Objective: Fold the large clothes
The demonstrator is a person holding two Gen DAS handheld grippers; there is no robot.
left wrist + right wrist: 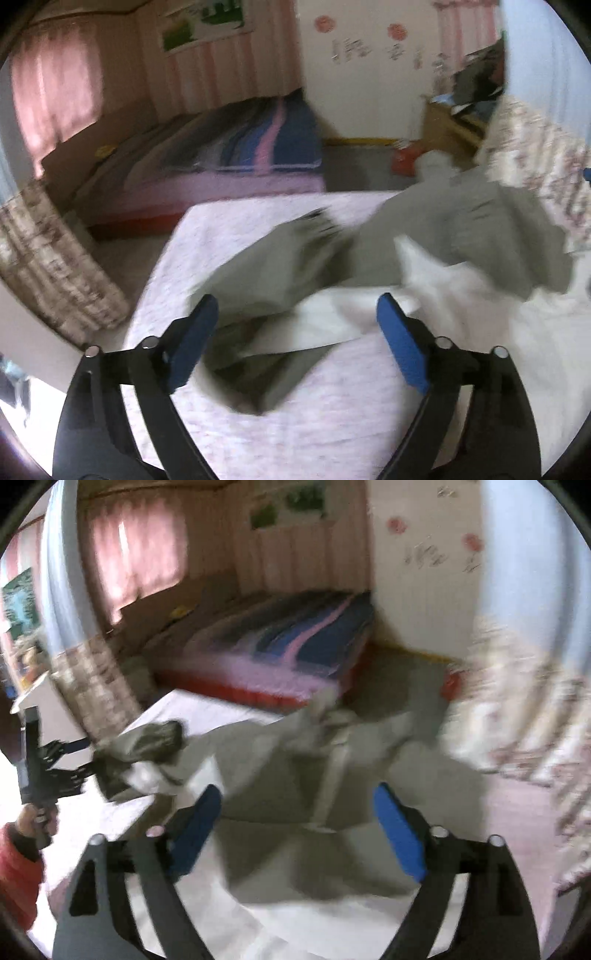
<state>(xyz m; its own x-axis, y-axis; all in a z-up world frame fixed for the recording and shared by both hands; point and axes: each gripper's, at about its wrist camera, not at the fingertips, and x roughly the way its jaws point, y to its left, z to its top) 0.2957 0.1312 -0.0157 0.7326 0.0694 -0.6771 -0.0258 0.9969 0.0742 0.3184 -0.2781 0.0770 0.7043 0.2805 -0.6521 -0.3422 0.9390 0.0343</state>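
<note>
Both grippers wide, nothing held: left gripper (pixel 297 321), right gripper (pixel 297 810).
Grey garment (pixel 424 236) lies crumpled on my pink-sheeted bed (pixel 332 406); striped bed (pixel 240 155) far, floral curtain (pixel 535 155) right.

A bed (pixel 314 424) covered in a pale pink patterned sheet carried a crumpled grey-green garment with white lining (pixel 424 236), spread across its middle toward the far edge, partly turned inside out
</note>
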